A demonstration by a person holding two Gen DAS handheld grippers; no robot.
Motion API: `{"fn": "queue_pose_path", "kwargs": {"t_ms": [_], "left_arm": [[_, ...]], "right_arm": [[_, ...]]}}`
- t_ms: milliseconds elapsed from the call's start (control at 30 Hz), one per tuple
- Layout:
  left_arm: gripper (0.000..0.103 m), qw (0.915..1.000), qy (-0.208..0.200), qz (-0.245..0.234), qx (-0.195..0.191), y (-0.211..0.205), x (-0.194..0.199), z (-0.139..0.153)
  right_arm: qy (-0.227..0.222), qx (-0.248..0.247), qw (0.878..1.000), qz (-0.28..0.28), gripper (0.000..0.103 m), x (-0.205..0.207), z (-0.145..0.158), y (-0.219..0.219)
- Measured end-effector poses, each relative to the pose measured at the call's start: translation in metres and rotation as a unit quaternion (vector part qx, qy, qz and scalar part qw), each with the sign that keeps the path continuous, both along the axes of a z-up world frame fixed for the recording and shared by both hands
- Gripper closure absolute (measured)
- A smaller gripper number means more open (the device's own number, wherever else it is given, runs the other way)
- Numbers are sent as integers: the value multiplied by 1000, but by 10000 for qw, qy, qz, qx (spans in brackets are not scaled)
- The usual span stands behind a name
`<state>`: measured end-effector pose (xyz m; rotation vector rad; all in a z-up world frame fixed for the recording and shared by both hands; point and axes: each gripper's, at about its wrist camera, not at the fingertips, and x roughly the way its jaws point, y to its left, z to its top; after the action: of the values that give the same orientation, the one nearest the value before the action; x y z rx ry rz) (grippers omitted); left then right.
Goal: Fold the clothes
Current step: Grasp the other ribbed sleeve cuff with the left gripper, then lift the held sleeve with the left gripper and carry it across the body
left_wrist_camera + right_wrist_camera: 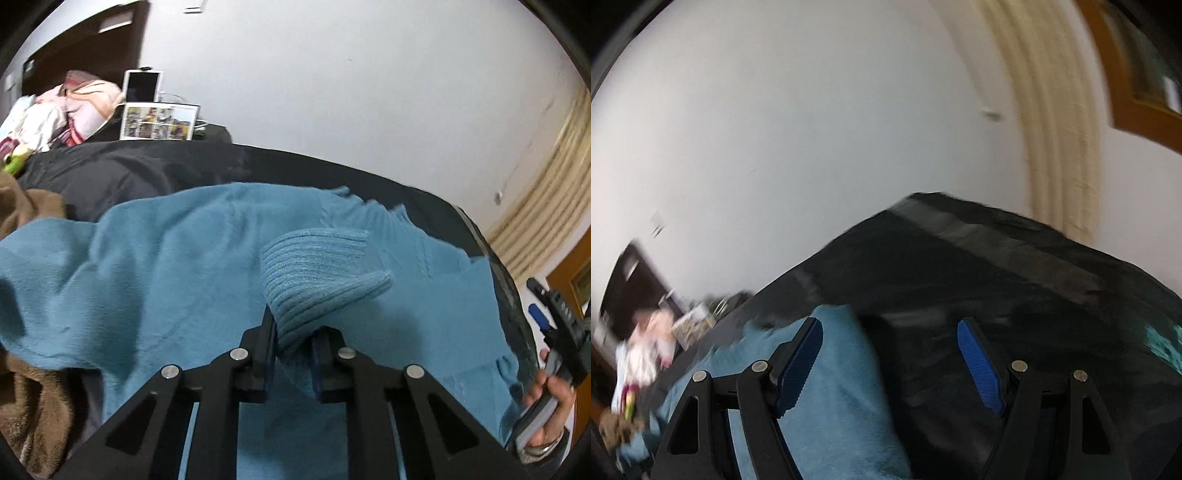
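I am seeing a teal-blue knit sweater (177, 258) with a ribbed cuff (317, 273) lying over a black bedcover (140, 173), and ridged blue pads (979, 365).

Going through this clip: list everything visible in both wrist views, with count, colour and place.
sweater: one, blue, spread across the bed
cuff: one, blue ribbed, pinched in the left gripper
bed cover: one, black, under the sweater
brown garment: one, brown, at the sweater's left edge
pile of clothes: one, pink and white, far left end of the bed
photo frame: one, white-edged, beyond the bed by the wall
tablet: one, white with dark screen, behind the frame
curtain: one, cream, right of the wall
left gripper: black, shut on the cuff
right gripper: black with blue pads, open above the bed
right hand: one, holding the right gripper's handle
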<state>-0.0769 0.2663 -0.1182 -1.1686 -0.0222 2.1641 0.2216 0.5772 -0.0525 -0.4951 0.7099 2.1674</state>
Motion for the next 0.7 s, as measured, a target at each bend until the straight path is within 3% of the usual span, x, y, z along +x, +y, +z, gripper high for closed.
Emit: {"fn": "queue_pose_path", "kwargs": {"t_ms": [100, 167, 267, 367, 433, 700], "left_arm": [[77, 9995, -246, 155, -110, -5, -11, -10], [62, 9988, -252, 384, -191, -13, -17, -12], [51, 9965, -260, 729, -312, -24, -26, -15], [44, 9932, -274, 1052, -422, -35, -35, -17], [44, 9934, -357, 1019, -396, -40, -39, -19], [38, 9909, 145, 785, -1087, -17, -29, -24]], "right_arm": [[-268, 299, 9943, 989, 26, -33, -3, -26], [-551, 522, 9833, 1655, 26, -56, -9, -48], [-1042, 455, 9632, 2437, 26, -82, -25, -69], [-1679, 379, 9494, 2628, 26, -98, -42, -76], [-1825, 273, 9501, 2514, 26, -99, -47, -73], [-2133, 298, 9514, 2200, 24, -98, -53, -67]]}}
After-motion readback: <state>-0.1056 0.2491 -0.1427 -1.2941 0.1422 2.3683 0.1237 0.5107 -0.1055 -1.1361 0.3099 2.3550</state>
